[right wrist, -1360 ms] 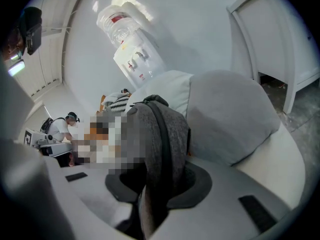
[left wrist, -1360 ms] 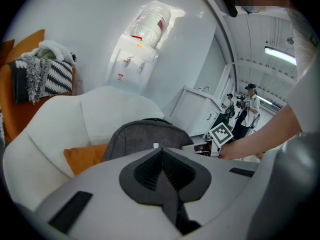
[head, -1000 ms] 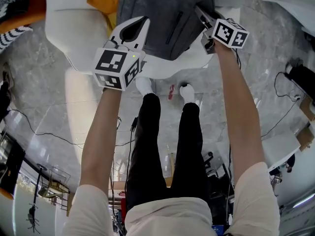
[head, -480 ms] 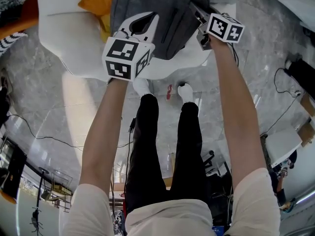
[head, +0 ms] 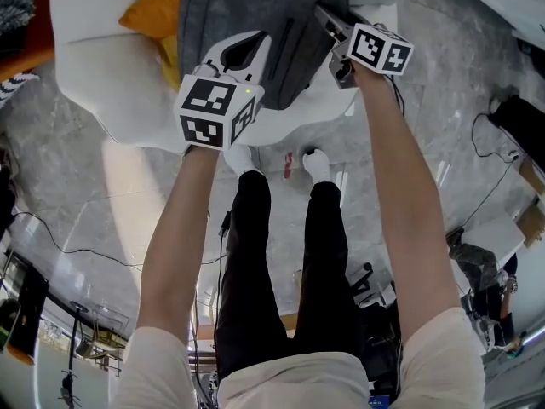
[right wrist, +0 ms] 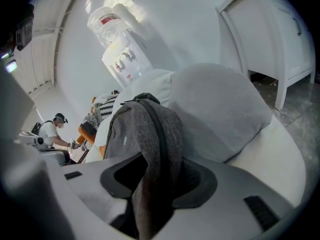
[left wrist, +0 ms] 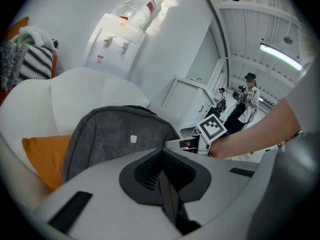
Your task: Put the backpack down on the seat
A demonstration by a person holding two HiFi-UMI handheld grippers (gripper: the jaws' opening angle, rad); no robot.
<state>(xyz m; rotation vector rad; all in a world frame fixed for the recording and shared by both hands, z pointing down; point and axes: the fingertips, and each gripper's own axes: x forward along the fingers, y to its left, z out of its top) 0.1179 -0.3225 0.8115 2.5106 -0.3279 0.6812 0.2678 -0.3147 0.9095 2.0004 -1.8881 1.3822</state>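
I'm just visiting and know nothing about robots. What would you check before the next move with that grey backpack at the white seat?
1. Backpack over the seat, standing upright: ok.
2. Backpack's weight fully on the seat: cannot tell; its base is hidden behind the grippers.
3. Right gripper free of the backpack: not ok; its jaws have just been opening, but the grey fabric lies between them.
4. Left gripper clear of the backpack: ok; its jaws are together with nothing visible between them, and the backpack stands beyond it.
5. Orange cushion out of the way: ok; it shows to one side of the backpack.
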